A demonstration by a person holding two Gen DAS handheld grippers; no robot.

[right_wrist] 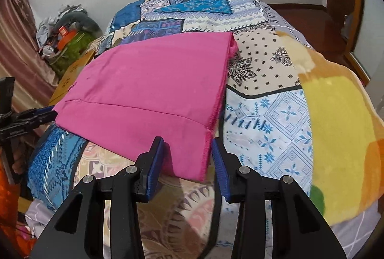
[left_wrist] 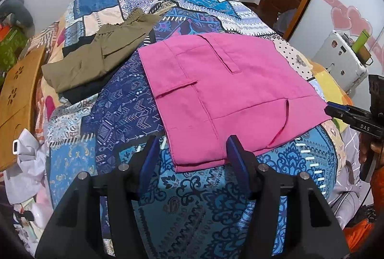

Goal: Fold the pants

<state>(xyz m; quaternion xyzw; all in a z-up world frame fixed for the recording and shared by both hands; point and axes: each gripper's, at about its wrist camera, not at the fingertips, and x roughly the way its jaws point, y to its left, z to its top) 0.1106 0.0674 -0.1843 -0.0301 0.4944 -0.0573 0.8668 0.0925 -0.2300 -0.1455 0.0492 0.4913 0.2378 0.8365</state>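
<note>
1. Left wrist view: the pink pants (left_wrist: 223,95) lie folded flat on the bed (left_wrist: 196,199), on its patterned blue cover, toward the bed's right side. Pocket seams and a belt loop face up.
2. The left gripper (left_wrist: 193,155) hovers at the near left corner of the pants with its jaws spread apart and nothing between them. One blue pad (left_wrist: 236,153) sits over the pink edge; whether it touches the cloth cannot be told.
3. Farther up the bed, toward its left edge, olive pants (left_wrist: 100,52) lie folded on a dark garment (left_wrist: 86,88). A wooden board (left_wrist: 19,100) stands beside the bed's left edge.
4. The right gripper (left_wrist: 332,111) shows at the right border, at the right corner of the pants.
5. Right wrist view: the pink pants (right_wrist: 153,90) spread across the bed (right_wrist: 268,114), their frayed hem end nearest the camera.
6. The right gripper (right_wrist: 188,153) has its jaws released, straddling the near hem corner without closing on it.
7. The left gripper (right_wrist: 43,114) is at the left corner of the pants; its jaw state cannot be told from here.
</note>
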